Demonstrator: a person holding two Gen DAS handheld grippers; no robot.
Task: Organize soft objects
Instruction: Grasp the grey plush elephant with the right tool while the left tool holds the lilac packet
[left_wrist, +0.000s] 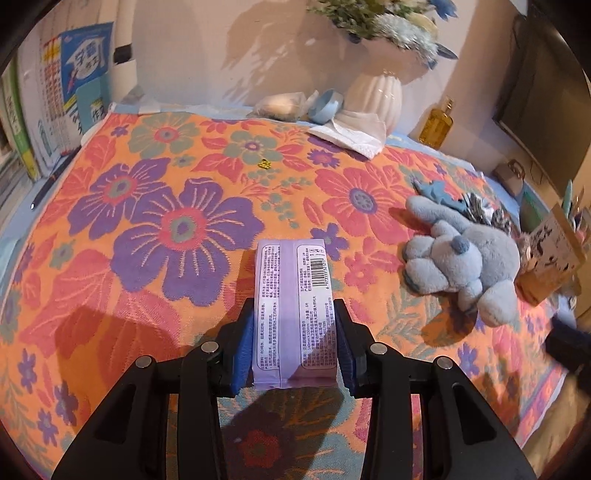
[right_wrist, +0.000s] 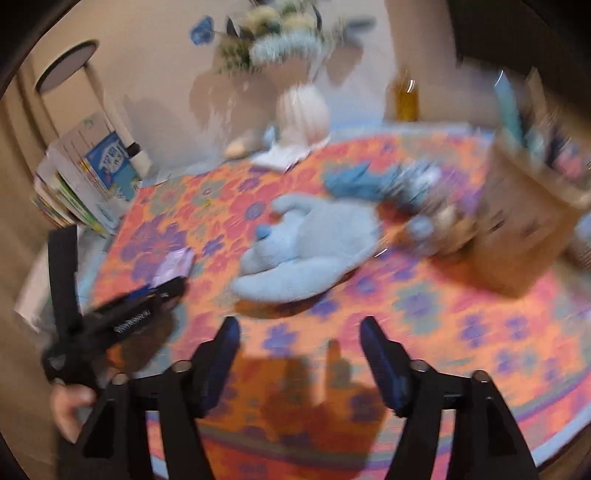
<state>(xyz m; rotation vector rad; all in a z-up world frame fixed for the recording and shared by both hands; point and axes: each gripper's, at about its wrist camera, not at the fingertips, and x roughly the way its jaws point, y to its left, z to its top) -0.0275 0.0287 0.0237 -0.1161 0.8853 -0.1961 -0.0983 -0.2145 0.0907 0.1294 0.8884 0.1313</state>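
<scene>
My left gripper (left_wrist: 294, 317) is shut on a purple tissue pack (left_wrist: 291, 295), label side up, over the floral towel (left_wrist: 147, 221). A blue-grey plush toy (left_wrist: 465, 258) lies on the towel to the right of it. In the blurred right wrist view my right gripper (right_wrist: 299, 328) is open and empty, just short of the plush toy (right_wrist: 310, 247). The left gripper (right_wrist: 147, 299) with the purple pack (right_wrist: 173, 266) shows at the left there. A smaller blue soft toy (right_wrist: 351, 181) and a striped one lie behind the plush.
A white vase with flowers (left_wrist: 376, 96), folded tissue (left_wrist: 351, 136), a blue tape roll (left_wrist: 327, 107) and an amber bottle (left_wrist: 439, 122) stand at the back. Books (left_wrist: 55, 110) are at the left. A cardboard box (right_wrist: 524, 229) of items stands at the right.
</scene>
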